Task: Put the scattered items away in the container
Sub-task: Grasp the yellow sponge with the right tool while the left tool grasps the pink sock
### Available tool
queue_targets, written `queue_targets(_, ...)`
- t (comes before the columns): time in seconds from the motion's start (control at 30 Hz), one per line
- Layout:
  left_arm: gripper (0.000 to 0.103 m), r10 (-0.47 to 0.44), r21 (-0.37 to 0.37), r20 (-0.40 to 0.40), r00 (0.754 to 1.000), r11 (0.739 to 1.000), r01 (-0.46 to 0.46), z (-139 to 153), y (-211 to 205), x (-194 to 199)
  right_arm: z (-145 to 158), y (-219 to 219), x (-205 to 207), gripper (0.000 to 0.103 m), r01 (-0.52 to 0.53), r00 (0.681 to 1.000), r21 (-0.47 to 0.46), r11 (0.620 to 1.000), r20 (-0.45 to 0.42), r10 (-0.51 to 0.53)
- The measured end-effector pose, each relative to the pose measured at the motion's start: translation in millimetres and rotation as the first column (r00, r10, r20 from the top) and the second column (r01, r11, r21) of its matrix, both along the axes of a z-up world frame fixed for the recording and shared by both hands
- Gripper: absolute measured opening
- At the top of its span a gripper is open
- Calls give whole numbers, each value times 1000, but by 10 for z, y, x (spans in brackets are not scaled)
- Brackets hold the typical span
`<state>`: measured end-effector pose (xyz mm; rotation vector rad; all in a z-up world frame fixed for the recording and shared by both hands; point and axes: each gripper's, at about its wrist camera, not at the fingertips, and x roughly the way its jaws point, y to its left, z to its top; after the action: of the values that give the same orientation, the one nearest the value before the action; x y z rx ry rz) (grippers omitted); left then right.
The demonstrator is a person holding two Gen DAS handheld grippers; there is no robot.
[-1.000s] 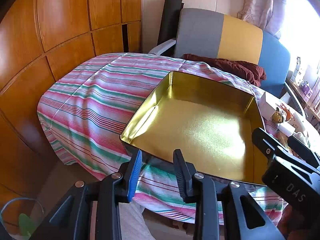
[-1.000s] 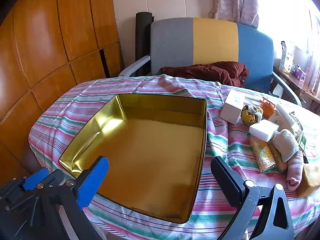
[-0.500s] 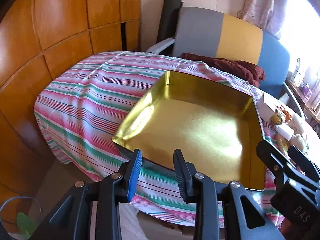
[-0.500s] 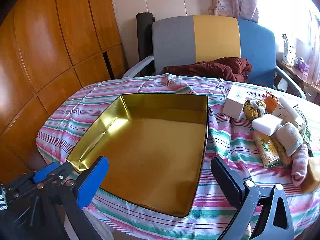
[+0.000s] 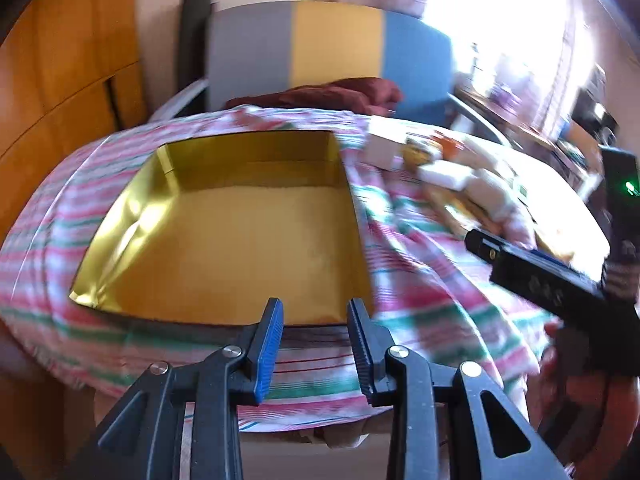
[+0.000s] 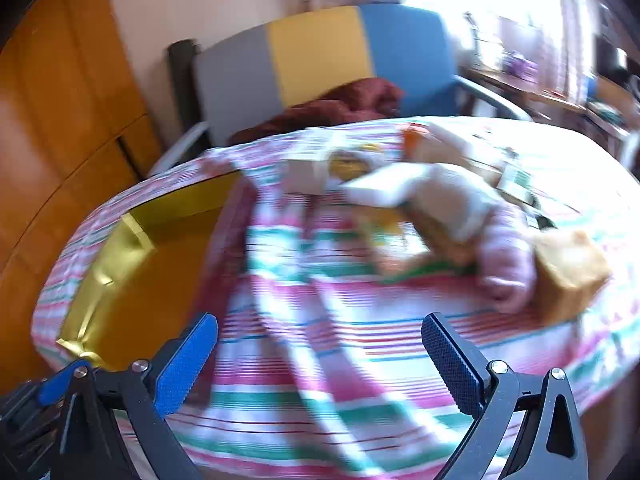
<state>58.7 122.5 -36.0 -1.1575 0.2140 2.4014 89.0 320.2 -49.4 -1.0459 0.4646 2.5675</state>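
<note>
An empty gold tin [image 5: 240,232] lies on the striped tablecloth [image 5: 420,288], straight ahead of my left gripper [image 5: 316,320]. That gripper is open with a narrow gap and nothing in it. In the right wrist view the tin [image 6: 160,256] is at the left. My right gripper [image 6: 320,328] is wide open and empty above the cloth. Beyond it lies the blurred pile: a pink rolled towel [image 6: 508,256], a yellow block [image 6: 568,268], a beige roll [image 6: 452,200], a snack packet [image 6: 388,240], a white block [image 6: 380,188] and a white box [image 6: 304,176].
A grey, yellow and blue chair [image 5: 332,48] with a maroon cloth [image 5: 320,96] on its seat stands behind the table. Wooden wall panels [image 5: 60,80] close off the left. A cluttered side shelf [image 6: 560,92] sits by the bright window at right.
Both grippers have swung to the right with a roll, blurring the views. The tin has slid left in both frames and the scattered pile now lies ahead of the right gripper.
</note>
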Motion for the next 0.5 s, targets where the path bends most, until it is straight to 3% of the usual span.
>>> queue_targets(0.23,34,-157,-60,2,988,986,157,-35,395,119,-30,649,400,103,162,987,150,975,-4,-163)
queue_targets(0.5,34,-215,-9,17,976,977,215,69,644,13,-87,1222,782,103,329,944,167,929,-34,-328)
